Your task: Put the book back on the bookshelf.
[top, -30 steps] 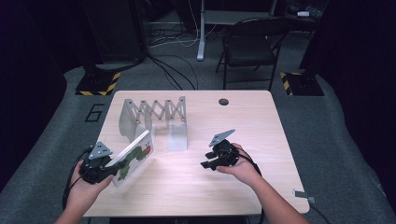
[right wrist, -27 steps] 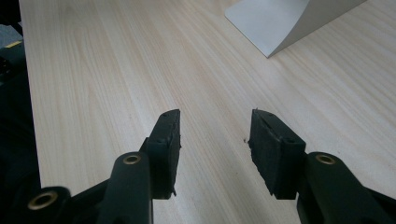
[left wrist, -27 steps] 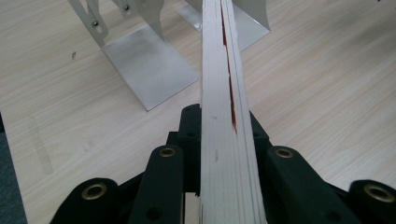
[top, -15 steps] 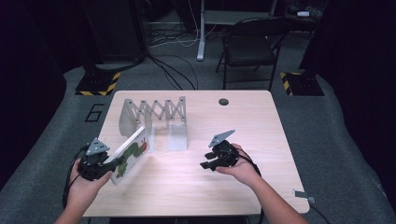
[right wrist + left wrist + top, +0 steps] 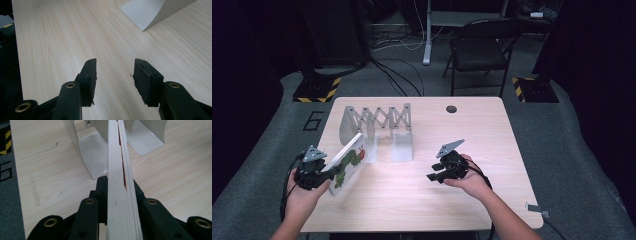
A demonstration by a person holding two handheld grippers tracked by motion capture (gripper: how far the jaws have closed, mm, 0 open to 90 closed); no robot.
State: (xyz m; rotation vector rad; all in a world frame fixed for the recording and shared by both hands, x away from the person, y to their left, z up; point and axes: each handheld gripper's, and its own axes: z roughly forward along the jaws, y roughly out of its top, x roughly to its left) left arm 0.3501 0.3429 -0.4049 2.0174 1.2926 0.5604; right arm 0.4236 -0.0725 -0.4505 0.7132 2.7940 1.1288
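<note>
left gripper is clamping the board book by its edge, looking stiff and light, while the right gripper is sitting half-open, empty.

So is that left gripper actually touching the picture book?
Touching. In the left gripper view, the left gripper has both black jaws pressed against the sides of the picture book, which runs out between them.

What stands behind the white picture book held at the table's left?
Behind the white picture book stands a grey metal accordion book rack; the book covers its nearest plate's lower part.
</note>
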